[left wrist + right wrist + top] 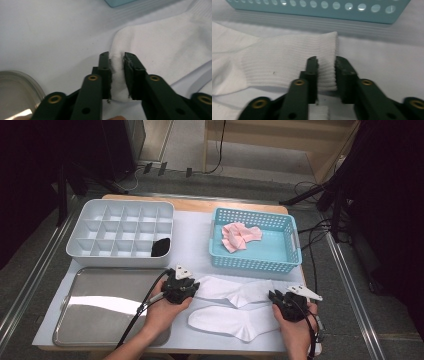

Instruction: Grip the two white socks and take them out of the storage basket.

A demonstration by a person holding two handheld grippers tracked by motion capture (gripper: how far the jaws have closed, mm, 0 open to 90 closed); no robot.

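Two white socks lie on the white mat in front of the person. The upper sock (235, 290) stretches left to right, and the lower sock (230, 321) lies just in front of it. My left gripper (196, 287) is shut on the toe end of the upper sock (155, 42); in the left gripper view the cloth bunches between the pads of that gripper (117, 56). At the ribbed cuff end of the same sock (287, 57), my right gripper (273, 296) pinches the edge, the cuff filling the gap of the right gripper (325, 61).
A light blue basket (255, 264) with pink socks (240, 236) stands behind the white socks. At the back left is a grey divided box (117, 260) with a black rolled item (160, 247) in one cell. A steel tray (90, 320) lies at the front left.
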